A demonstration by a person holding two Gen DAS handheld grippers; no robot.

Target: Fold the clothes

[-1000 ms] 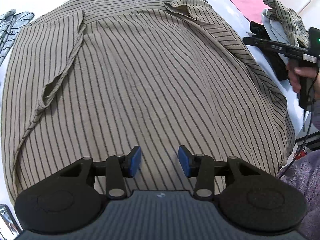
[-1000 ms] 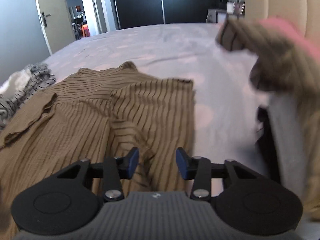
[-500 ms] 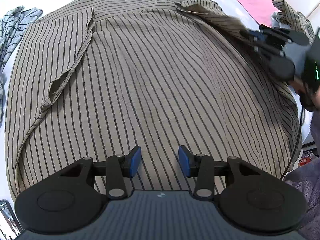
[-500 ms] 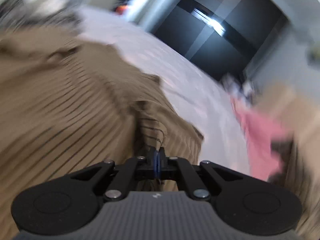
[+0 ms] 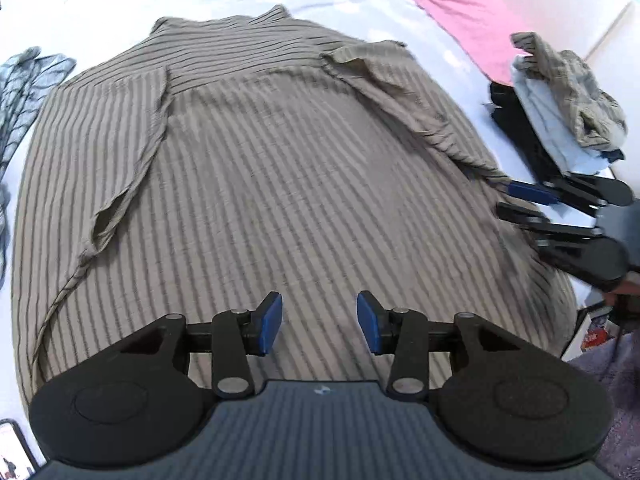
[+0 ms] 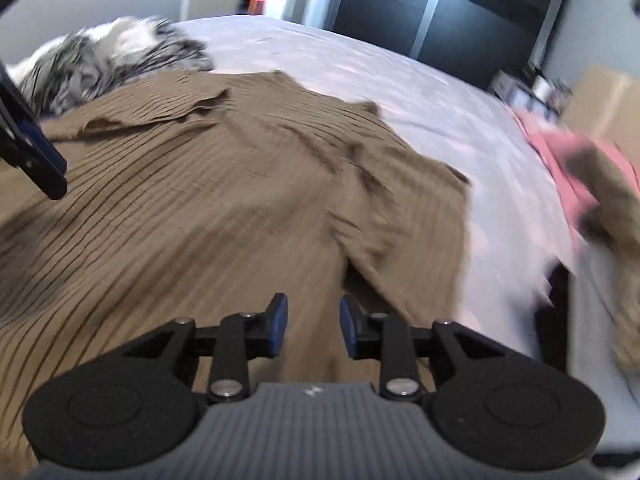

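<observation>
Bright even daylight, soft shadows under my jaws, heavy fisheye bending at edges, right wrist view smeared by motion blur.

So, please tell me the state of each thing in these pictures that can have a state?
Striped shirt: spread flat on the bed, both sleeves folded inward.
Left gripper: open, empty, above the shirt's hem.
Right gripper: open, empty, at the shirt's right side.
Clothes stack: folded, piled beside the shirt.
Phone: screen lit.
</observation>
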